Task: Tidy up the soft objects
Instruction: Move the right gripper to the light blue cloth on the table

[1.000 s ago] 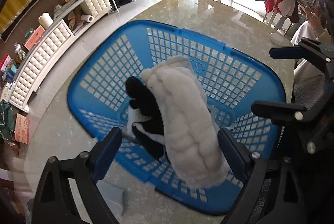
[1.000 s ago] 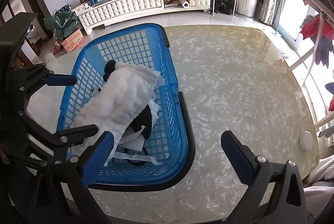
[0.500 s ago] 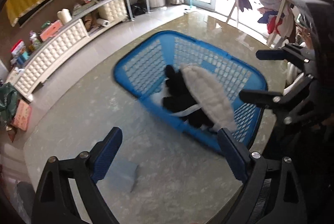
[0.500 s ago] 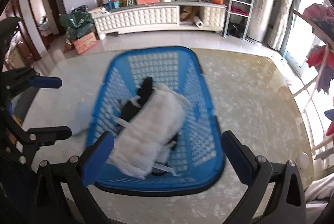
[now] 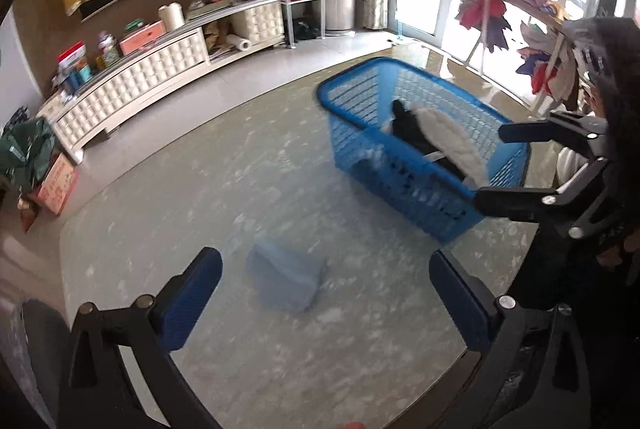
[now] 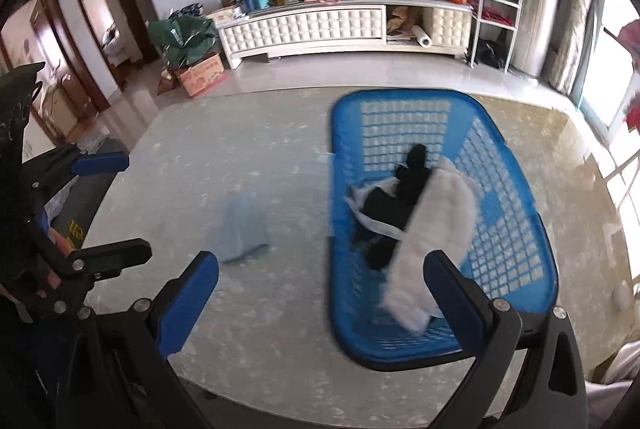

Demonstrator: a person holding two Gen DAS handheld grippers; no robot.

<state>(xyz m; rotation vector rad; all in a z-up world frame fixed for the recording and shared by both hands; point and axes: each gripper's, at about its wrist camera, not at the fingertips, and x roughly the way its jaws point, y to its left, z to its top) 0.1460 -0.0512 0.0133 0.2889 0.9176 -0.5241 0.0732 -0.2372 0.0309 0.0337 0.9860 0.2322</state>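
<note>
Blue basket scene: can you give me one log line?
left gripper: open, empty | right gripper: open, empty | fluffy items in blue basket | pale blue cloth on table

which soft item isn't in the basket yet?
The pale blue cloth, lying alone on the table in front of the open left claw. The white fluffy piece and the black piece already lie inside the blue basket.
</note>
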